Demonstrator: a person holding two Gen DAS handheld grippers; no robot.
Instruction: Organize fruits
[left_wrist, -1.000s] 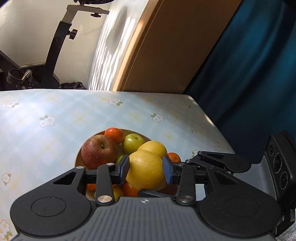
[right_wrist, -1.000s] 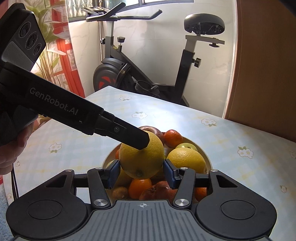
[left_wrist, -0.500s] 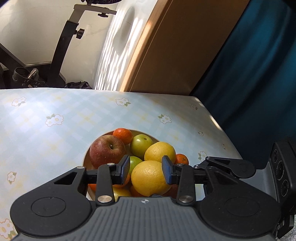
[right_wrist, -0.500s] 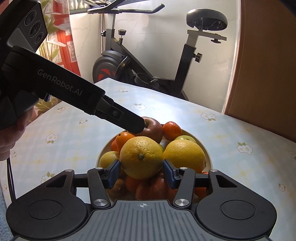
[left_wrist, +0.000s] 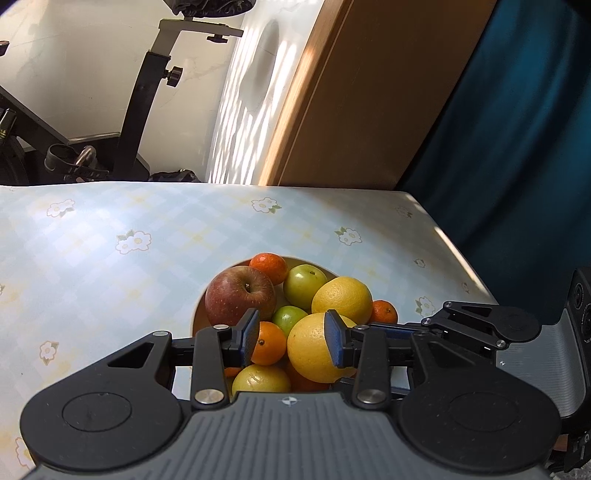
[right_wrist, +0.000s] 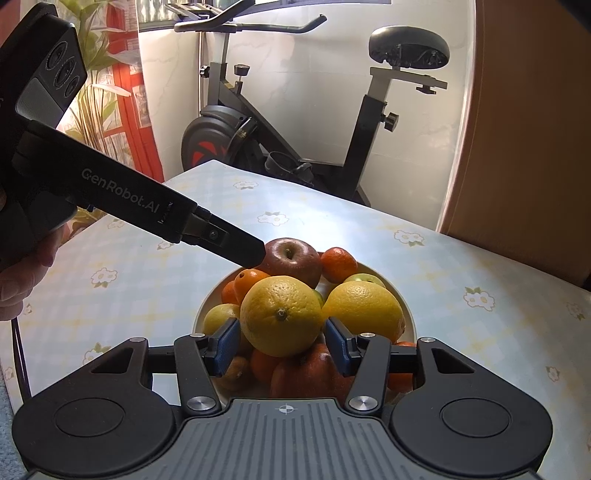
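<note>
Clamping the large orange at lower centre in the right tongs — just above the heaped fruit bowl on the desk. Holding the left tongs released, empty. Judging it firm, weighty, waxy — gripping across the widest girth.

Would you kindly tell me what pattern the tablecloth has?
Pale blue check with small white flowers on the tablecloth, clearest in the left wrist view.

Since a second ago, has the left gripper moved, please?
Yes: the left gripper has drawn back up-left, off the big orange, beside the red apple.
</note>
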